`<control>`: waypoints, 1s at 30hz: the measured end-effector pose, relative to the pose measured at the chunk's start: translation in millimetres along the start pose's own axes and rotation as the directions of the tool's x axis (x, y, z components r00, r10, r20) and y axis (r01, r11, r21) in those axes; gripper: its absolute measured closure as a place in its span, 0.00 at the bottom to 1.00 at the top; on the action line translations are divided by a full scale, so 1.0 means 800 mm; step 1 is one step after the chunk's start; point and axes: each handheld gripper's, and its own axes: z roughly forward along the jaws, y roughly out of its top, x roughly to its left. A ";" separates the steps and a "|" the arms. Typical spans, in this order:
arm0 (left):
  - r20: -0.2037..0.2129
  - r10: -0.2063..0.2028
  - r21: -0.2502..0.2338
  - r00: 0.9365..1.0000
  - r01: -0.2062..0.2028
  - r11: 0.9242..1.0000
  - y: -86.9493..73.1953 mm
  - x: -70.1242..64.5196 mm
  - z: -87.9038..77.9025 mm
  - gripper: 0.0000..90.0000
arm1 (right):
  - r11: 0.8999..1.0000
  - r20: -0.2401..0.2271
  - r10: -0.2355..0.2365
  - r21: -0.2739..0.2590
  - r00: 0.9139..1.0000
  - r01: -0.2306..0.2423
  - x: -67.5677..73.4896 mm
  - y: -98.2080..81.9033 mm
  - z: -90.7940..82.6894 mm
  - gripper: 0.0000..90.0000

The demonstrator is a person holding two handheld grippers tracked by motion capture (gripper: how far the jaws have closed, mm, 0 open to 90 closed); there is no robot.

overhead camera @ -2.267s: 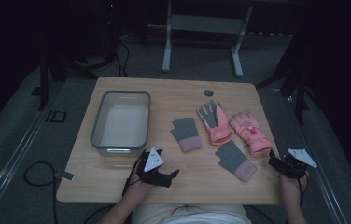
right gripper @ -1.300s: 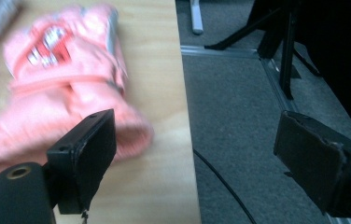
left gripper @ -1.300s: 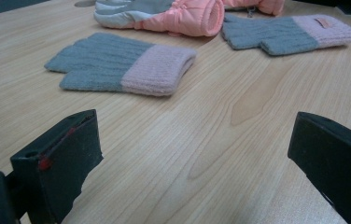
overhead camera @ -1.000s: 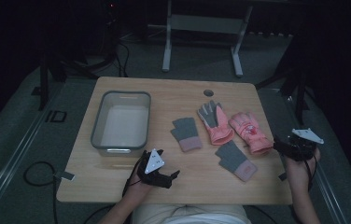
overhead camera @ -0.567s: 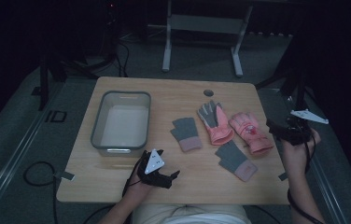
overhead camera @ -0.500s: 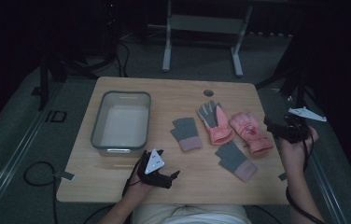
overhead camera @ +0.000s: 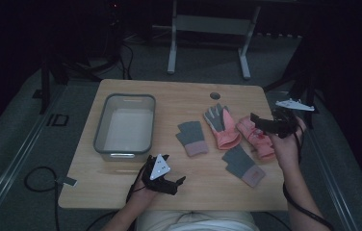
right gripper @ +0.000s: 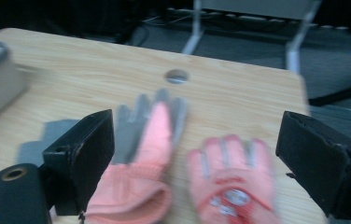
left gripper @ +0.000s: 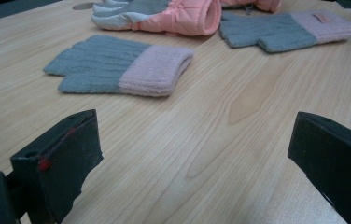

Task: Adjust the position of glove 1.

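Right gripper view shows the right gripper (right gripper: 192, 154) with jaws apart and empty above the soft, light pink glove (right gripper: 232, 179), best pinched at its padded cuff.

Grey bin (overhead camera: 103, 129) on wooden table (overhead camera: 169, 98), round hole (overhead camera: 214, 96)

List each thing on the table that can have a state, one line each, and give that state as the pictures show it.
Grey bin: upright, nothing inside.
Left knit glove: flat, apart from the others.
Right knit glove: flat, cuff toward the person.
Left pink glove: flat, grey palm up.
Right pink glove: flat, under the right gripper.
Left hand-held gripper: open, holding nothing, low over the table.
Right hand-held gripper: open, holding nothing, raised above the pink gloves.
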 end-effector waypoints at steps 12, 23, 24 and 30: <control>0.000 0.016 0.001 1.000 -0.016 1.000 0.000 -0.002 0.000 0.02 | 0.997 -0.103 -0.079 0.010 0.992 0.080 0.059 0.005 0.050 0.23; 0.002 0.016 0.005 1.000 -0.016 1.000 0.000 -0.003 0.000 0.02 | 0.980 -0.229 -0.168 0.067 0.959 0.188 0.114 -0.007 0.099 0.36; 0.003 0.017 0.005 1.000 -0.017 1.000 0.000 -0.003 0.000 0.02 | 0.979 -0.236 -0.169 0.072 0.957 0.191 0.119 -0.010 0.104 0.38; 0.005 0.020 0.003 1.000 -0.020 1.000 0.000 -0.002 0.000 0.02 | 0.966 -0.288 -0.176 0.136 0.941 0.222 0.148 -0.024 0.138 0.44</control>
